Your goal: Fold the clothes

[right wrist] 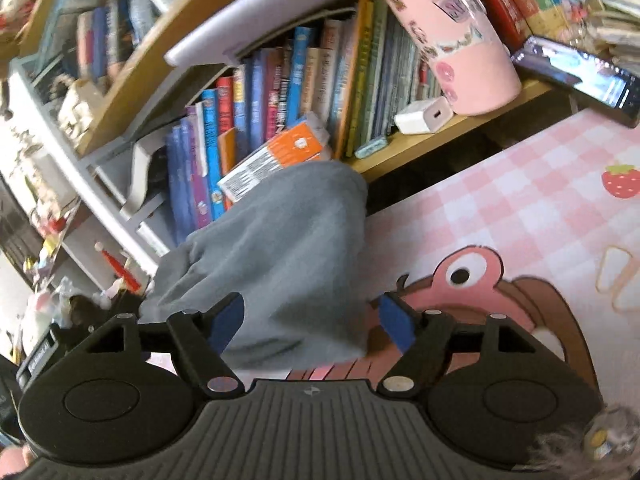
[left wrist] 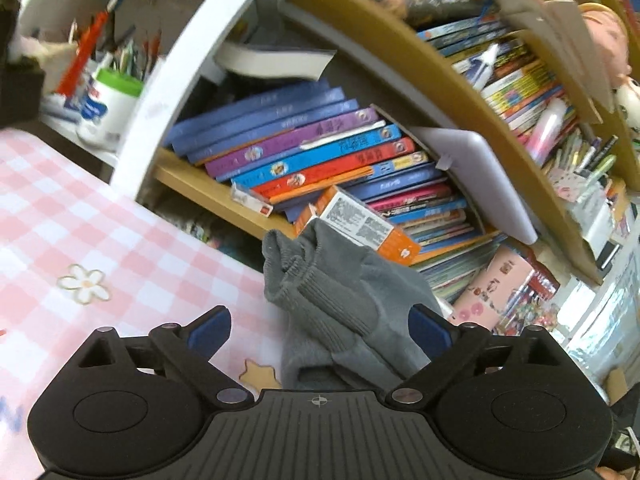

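A grey garment (left wrist: 340, 304), soft with a ribbed cuff showing in the left wrist view, hangs or stands bunched in front of both cameras, over the pink checked tabletop (left wrist: 120, 240) and against a crowded bookshelf (left wrist: 320, 152); in the right wrist view the same grey garment (right wrist: 288, 264) spreads as a broad smooth panel, its lower edge near the tabletop (right wrist: 520, 208).

The left tongs (left wrist: 320, 330) stand spread, their blue pads wide apart; cloth lies between them, closer to the right pad, but whether it touches that pad is hard to tell. The right tongs (right wrist: 312, 322) are likewise spread, with the cloth between the pads and nearer the left one, and nothing pinched.

As a judgement, the garment is raised in a heap rather than laid flat, and neither tool has hold of it; this would fit a moment just ahead of a grasp on the cloth, or one just after letting it go during a fold. Any grasp to come calls for a pad on each side of a single edge, such as the ribbed cuff, rather than a thick bunch.
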Action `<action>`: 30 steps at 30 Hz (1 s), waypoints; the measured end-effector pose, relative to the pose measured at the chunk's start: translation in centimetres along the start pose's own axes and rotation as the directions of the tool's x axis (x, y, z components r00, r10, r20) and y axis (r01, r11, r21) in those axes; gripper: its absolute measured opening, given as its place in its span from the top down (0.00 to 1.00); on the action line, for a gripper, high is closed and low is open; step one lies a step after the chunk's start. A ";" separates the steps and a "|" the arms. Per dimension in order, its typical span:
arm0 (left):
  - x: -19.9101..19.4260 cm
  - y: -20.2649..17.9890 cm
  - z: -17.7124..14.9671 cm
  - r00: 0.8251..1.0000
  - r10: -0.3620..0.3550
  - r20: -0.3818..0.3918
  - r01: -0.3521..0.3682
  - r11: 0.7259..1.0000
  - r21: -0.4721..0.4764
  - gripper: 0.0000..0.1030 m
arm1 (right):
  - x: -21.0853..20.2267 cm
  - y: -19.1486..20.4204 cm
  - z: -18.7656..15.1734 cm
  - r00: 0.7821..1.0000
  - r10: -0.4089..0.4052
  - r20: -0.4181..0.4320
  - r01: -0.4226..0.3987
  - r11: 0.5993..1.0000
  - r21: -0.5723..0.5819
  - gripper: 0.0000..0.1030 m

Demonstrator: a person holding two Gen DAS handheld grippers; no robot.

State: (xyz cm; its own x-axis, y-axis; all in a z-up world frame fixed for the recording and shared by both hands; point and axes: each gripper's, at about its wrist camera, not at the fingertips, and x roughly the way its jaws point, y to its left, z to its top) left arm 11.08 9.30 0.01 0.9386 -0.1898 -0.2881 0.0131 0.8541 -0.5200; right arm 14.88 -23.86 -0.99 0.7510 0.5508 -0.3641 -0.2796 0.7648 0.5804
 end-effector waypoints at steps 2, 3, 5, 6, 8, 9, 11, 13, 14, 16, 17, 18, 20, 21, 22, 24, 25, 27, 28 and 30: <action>-1.1 -0.6 -0.4 1.000 0.006 0.001 -0.006 1.000 0.022 0.06 | -1.0 1.1 -0.8 1.000 0.002 0.002 -0.002 0.999 -0.036 0.29; -1.7 -0.9 -0.7 1.000 0.009 0.002 -0.009 0.999 0.033 0.06 | -1.6 1.6 -1.3 1.000 0.003 0.003 -0.003 0.998 -0.057 0.29; -2.8 -1.4 -1.1 1.000 0.015 0.003 -0.015 0.998 0.055 0.06 | -2.6 2.8 -2.2 1.000 0.005 0.006 -0.004 0.995 -0.101 0.29; -3.3 -1.7 -1.3 1.000 0.018 0.004 -0.018 0.998 0.066 0.05 | -3.1 3.4 -2.7 1.000 0.005 0.009 -0.003 0.992 -0.126 0.29; -4.4 -2.4 -1.8 1.000 0.029 0.005 -0.029 0.995 0.093 0.05 | -4.2 4.4 -3.7 1.000 -0.003 0.017 0.006 0.985 -0.174 0.27; -4.8 -2.9 -2.1 0.999 0.046 0.006 -0.046 0.991 0.122 0.05 | -4.7 4.8 -4.1 1.000 -0.009 0.019 0.013 0.981 -0.194 0.26; -5.5 -3.7 -2.8 0.996 0.084 0.007 -0.084 0.979 0.185 0.03 | -5.4 5.6 -5.0 1.000 -0.022 0.017 0.025 0.973 -0.231 0.25; -6.0 -4.5 -3.4 0.992 0.126 0.010 -0.125 0.962 0.244 0.02 | -6.0 6.3 -5.8 0.999 -0.037 0.015 0.039 0.963 -0.266 0.23; -6.3 -4.8 -3.7 0.989 0.148 0.012 -0.146 0.951 0.273 0.02 | -6.2 6.6 -6.2 0.999 -0.044 0.014 0.047 0.958 -0.284 0.23; -6.7 -5.3 -4.2 0.982 0.185 0.022 -0.182 0.928 0.326 0.02 | -6.6 7.2 -6.9 0.998 -0.064 0.018 0.066 0.944 -0.322 0.22; -7.0 -5.5 -4.5 0.979 0.202 0.029 -0.200 0.916 0.349 0.02 | -6.8 7.5 -7.3 0.997 -0.075 0.021 0.077 0.937 -0.342 0.21; -7.2 -5.7 -4.8 0.975 0.220 0.038 -0.218 0.904 0.369 0.01 | -6.9 7.7 -7.6 0.996 -0.087 0.025 0.091 0.929 -0.359 0.21; -7.7 -6.0 -5.2 0.968 0.244 0.051 -0.244 0.886 0.395 0.01 | -7.1 8.0 -8.1 0.993 -0.112 0.033 0.116 0.914 -0.389 0.19; -7.8 -6.0 -5.4 0.967 0.251 0.054 -0.251 0.882 0.400 0.00 | -7.1 8.2 -8.3 0.992 -0.125 0.037 0.129 0.906 -0.403 0.19; -8.0 -6.0 -5.5 0.965 0.256 0.057 -0.257 0.879 0.402 0.00 | -7.2 8.3 -8.5 0.990 -0.137 0.042 0.142 0.898 -0.415 0.18; -8.2 -5.9 -5.5 0.961 0.269 0.061 -0.271 0.877 0.397 0.00 | -7.2 8.4 -8.9 0.986 -0.161 0.052 0.167 0.880 -0.445 0.17; -8.3 -5.8 -5.5 0.959 0.276 0.063 -0.278 0.875 0.395 0.00 | -7.2 8.5 -9.0 0.984 -0.171 0.059 0.179 0.869 -0.460 0.17; -8.2 -5.7 -5.6 0.956 0.287 0.064 -0.288 0.871 0.397 0.00 | -7.1 8.7 -9.3 0.980 -0.185 0.073 0.197 0.850 -0.488 0.16; -8.1 -5.8 -5.6 0.955 0.291 0.063 -0.291 0.869 0.401 0.00 | -7.1 8.8 -9.4 0.979 -0.190 0.079 0.203 0.842 -0.500 0.15; -7.9 -5.8 -5.7 0.953 0.298 0.060 -0.296 0.863 0.409 0.00 | -7.0 8.8 -9.5 0.977 -0.194 0.083 0.209 0.832 -0.514 0.15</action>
State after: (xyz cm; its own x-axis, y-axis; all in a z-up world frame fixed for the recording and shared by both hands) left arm 1.58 3.06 0.72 0.9190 0.1025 -0.3806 -0.1250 0.9915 -0.0348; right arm 1.49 -17.79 -0.25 0.8382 0.3618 -0.4081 -0.3827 0.9233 0.0326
